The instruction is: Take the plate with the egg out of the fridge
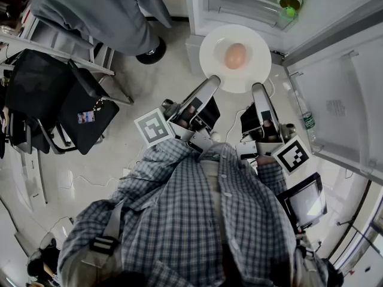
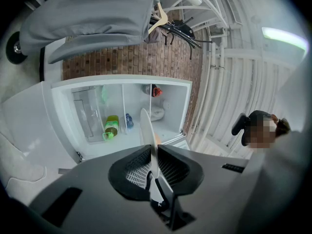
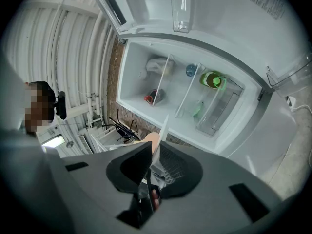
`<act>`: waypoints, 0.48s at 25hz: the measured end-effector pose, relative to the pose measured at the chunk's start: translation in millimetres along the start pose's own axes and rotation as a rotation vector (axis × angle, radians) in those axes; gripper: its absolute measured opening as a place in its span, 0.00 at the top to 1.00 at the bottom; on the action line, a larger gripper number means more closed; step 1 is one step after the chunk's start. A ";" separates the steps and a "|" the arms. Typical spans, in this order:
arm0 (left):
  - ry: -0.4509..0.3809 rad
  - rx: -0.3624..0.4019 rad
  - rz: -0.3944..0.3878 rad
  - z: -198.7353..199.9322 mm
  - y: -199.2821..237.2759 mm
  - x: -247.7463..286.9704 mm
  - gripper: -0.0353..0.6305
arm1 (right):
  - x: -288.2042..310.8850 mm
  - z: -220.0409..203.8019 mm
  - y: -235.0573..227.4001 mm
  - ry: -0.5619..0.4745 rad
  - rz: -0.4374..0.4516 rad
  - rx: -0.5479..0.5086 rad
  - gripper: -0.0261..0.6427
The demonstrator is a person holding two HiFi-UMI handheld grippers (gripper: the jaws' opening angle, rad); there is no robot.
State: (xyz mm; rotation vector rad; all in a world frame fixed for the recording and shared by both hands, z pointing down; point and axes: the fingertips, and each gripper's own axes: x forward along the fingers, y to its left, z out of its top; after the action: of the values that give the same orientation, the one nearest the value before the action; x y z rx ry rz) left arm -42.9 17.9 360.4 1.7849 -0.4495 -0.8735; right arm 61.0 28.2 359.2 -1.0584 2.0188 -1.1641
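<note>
Head view: I look down on the plate [image 1: 251, 40], a round white disc with a smooth brown egg [image 1: 236, 56] at its centre. It is outside the open fridge [image 1: 335, 23], over the pale floor just in front of it. Only here do I see the egg whole.
Left gripper view: I get the plate [image 2: 145, 126] edge-on, a thin white blade rising from between the jaws, with a sliver of orange egg [image 2: 157, 139] behind it.
Right gripper view: the plate [image 3: 165, 128] is on edge again, with the egg [image 3: 152, 141] bulging beside it. A green bottle [image 3: 213, 79] sits on a fridge shelf beyond.
Left grip: my left gripper [image 1: 213, 82] has its ribbed black pads clamped on the plate's near rim, left side.
Right grip: my right gripper [image 1: 258, 90] is closed on the same near rim, a little to the right.
Pose: both grippers reach forward side by side from my checked shirt [image 1: 197, 220], their marker cubes turned outward.
</note>
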 end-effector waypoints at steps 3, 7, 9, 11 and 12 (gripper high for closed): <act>-0.001 -0.002 0.001 0.6 -0.1 -0.1 0.87 | 0.6 -0.2 0.2 0.001 -0.001 0.001 0.88; -0.001 -0.003 0.003 0.6 -0.3 -0.6 0.87 | 0.3 -0.6 0.3 0.002 -0.003 0.001 0.88; 0.000 -0.003 0.004 0.5 -0.3 -0.5 0.87 | 0.2 -0.7 0.0 0.003 -0.004 0.000 0.88; 0.000 -0.004 0.004 0.6 0.1 -0.5 0.87 | 0.5 -0.8 -0.2 0.004 -0.005 -0.001 0.88; 0.000 -0.005 0.004 0.5 0.3 -0.5 0.87 | 0.5 -0.8 -0.3 0.004 -0.006 -0.001 0.88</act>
State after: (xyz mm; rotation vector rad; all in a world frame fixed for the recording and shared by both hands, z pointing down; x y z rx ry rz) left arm -43.6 17.8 360.7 1.7790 -0.4506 -0.8714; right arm 60.2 28.0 359.8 -1.0637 2.0211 -1.1691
